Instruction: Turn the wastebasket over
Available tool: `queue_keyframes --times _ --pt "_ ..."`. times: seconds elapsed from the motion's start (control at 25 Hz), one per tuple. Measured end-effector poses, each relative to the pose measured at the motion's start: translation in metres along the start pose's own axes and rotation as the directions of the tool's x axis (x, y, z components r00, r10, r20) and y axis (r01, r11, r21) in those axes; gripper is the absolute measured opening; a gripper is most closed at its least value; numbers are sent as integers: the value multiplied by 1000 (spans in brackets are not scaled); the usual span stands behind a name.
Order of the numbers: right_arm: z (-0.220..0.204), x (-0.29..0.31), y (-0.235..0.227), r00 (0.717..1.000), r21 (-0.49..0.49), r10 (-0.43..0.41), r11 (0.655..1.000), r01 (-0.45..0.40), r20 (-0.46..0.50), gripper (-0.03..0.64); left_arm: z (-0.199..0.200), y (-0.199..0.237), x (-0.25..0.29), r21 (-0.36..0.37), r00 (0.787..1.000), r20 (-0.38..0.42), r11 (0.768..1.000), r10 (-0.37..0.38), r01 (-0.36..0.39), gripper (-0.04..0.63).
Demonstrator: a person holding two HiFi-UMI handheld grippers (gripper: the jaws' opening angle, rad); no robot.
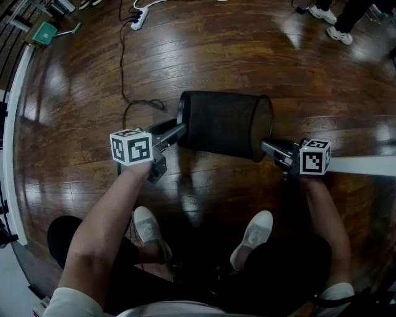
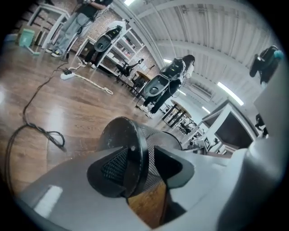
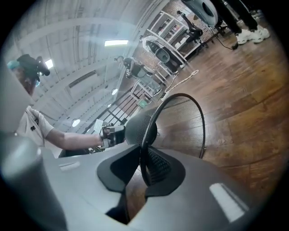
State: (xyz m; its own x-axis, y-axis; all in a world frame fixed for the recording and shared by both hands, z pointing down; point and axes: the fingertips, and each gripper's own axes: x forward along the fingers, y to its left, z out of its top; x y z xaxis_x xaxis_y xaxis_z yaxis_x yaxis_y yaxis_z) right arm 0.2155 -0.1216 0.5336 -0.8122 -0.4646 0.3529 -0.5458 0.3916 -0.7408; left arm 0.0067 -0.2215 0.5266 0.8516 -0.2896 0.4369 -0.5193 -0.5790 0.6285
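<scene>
A black mesh wastebasket [image 1: 223, 124] lies on its side between my two grippers, its closed base to the left and its open mouth to the right. My left gripper [image 1: 179, 131] is shut on the base rim; in the left gripper view the thick base edge [image 2: 131, 149] sits between the pads of that gripper [image 2: 144, 164]. At the mouth, my right gripper [image 1: 265, 147] is shut on the thin top rim. In the right gripper view the rim wire [image 3: 180, 97] runs down between the pads of that gripper [image 3: 143, 169].
Dark wooden floor all round. A black cable [image 1: 124, 74] runs from a white power strip [image 1: 139, 17] to a coil left of the basket. My own shoes [image 1: 148, 226] stand just below it. Another person's shoes [image 1: 328, 15] are at the far right.
</scene>
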Motion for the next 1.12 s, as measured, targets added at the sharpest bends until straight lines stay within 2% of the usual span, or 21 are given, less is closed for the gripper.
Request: queue_keyframes --times 0.12,0.2,0.28,0.44,0.56,0.72,0.76,0.8,0.84,0.92,1.12 --pt "-5 17 0 998 33 56 998 -56 14 53 27 -14 -24 112 999 -46 994 21 -15 164" --pt "-8 26 -1 994 63 101 993 -103 35 61 38 -27 -35 203 995 -93 979 29 -10 159" --pt "-15 31 -6 991 87 122 988 -127 54 72 41 -43 -41 277 991 -132 961 19 19 150" --pt "-32 27 -27 995 87 90 992 -94 41 105 40 -82 -35 369 981 -186 922 -50 117 141" --pt "-45 21 -42 997 82 71 994 -72 20 121 33 -104 -22 391 961 -256 899 -101 199 135" --pt "-56 16 -50 994 98 104 990 -106 33 117 33 -122 -9 385 942 -304 886 -141 257 121" --pt "-57 16 -51 992 111 118 986 -122 43 117 36 -128 -6 390 942 -301 881 -151 266 101" --pt "-59 17 -52 990 127 131 982 -137 52 114 39 -134 -2 405 944 -293 874 -153 267 19" --pt "-61 18 -54 988 141 141 979 -148 56 114 41 -139 2 430 947 -286 864 -146 262 3" --pt "-70 24 -56 987 162 155 974 -161 49 115 42 -145 10 468 947 -292 844 -131 261 0" --pt "-95 39 -67 992 169 122 979 -117 -16 120 33 -162 28 455 919 -359 830 -161 323 0"
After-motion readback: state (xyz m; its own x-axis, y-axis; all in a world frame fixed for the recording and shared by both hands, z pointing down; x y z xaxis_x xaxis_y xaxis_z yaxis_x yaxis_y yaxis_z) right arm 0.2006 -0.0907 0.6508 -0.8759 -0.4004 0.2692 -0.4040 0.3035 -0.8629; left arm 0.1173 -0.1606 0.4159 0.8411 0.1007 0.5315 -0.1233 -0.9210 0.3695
